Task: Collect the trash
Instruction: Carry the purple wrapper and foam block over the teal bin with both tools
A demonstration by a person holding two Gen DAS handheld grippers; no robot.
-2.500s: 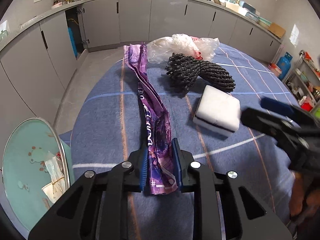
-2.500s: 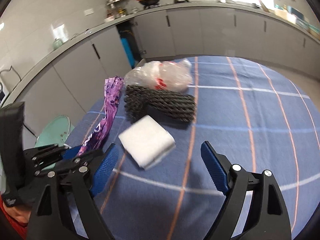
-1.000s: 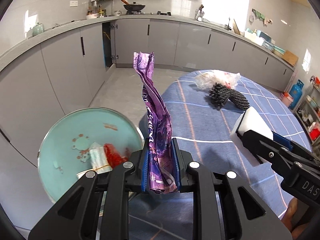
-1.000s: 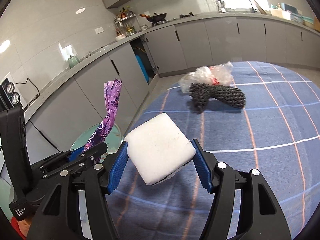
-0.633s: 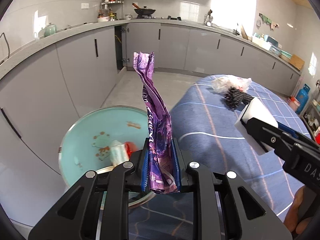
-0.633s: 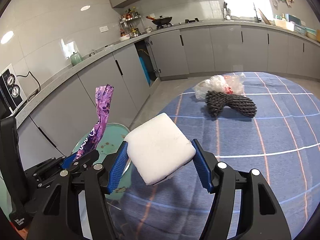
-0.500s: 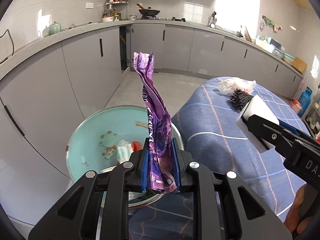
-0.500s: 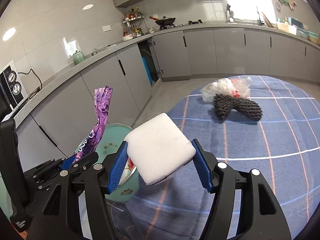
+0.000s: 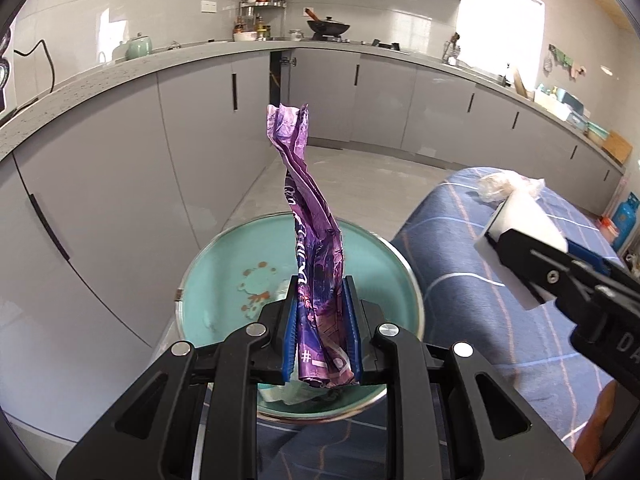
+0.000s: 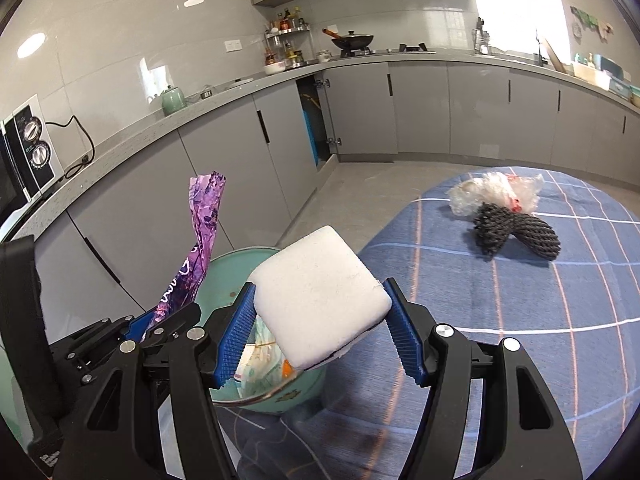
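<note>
My left gripper [image 9: 322, 326] is shut on a long crumpled purple wrapper [image 9: 310, 236] that stands up from its jaws, right over the open teal trash bin [image 9: 224, 276]. My right gripper [image 10: 320, 330] is shut on a white foam block [image 10: 320, 296], held above the bin's near rim [image 10: 224, 268]. In the left wrist view the right gripper [image 9: 516, 248] with the foam block [image 9: 528, 216] comes in from the right. In the right wrist view the left gripper [image 10: 140, 326] and the wrapper [image 10: 200, 236] sit at the left. Paper and other scraps lie inside the bin.
A table with a blue checked cloth [image 10: 520, 300] stands to the right of the bin. On it lie a crumpled clear plastic bag [image 10: 492, 192] and black foam netting [image 10: 516, 232]. Grey kitchen cabinets [image 9: 120, 160] run behind the bin. A blue gas bottle [image 9: 626, 216] stands far right.
Both grippers have carried their loads leftward off the table edge, so the bin now lies directly under the wrapper and closer beneath the foam block. Both grips are unchanged.
</note>
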